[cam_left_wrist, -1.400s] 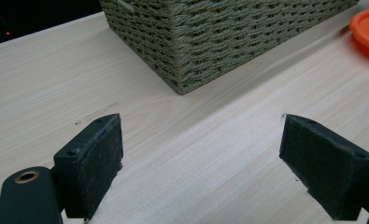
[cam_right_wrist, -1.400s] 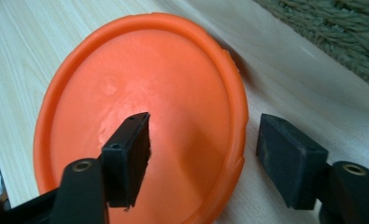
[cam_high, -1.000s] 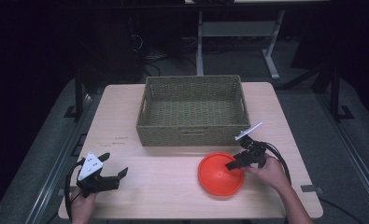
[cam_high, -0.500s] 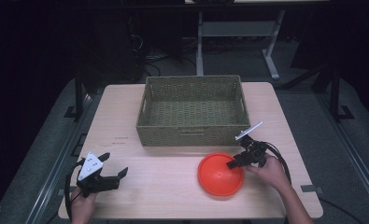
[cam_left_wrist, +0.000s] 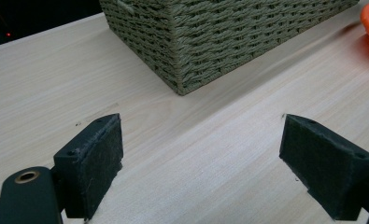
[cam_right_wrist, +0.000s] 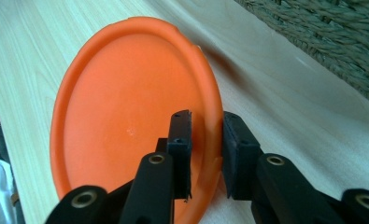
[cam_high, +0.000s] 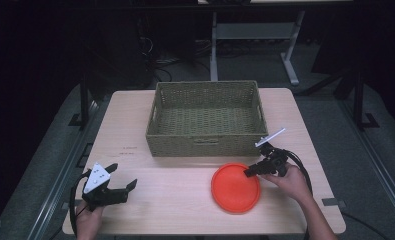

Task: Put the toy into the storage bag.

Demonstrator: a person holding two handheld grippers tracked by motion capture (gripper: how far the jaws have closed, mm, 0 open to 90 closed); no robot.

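An orange plate (cam_high: 235, 189) lies on the wooden table (cam_high: 175, 205) just in front of the woven basket (cam_high: 205, 145). My right gripper (cam_high: 247, 173) reaches over the plate's right edge. In the right gripper view the two black jaws straddle the plate's (cam_right_wrist: 126, 116) rim, and the right gripper (cam_right_wrist: 206, 116) is shut on it. My left gripper (cam_high: 122, 175) rests near the table's front left corner, well apart from the plate. In its own view the left gripper (cam_left_wrist: 201, 135) stands open over bare wood, with nothing between the pads.
The basket (cam_left_wrist: 219, 42) holds nothing and takes up the middle back of the table; its near corner faces the left gripper. Bare wood stretches between the two grippers. A metal stand (cam_high: 255, 35) is behind the table on the dark floor.
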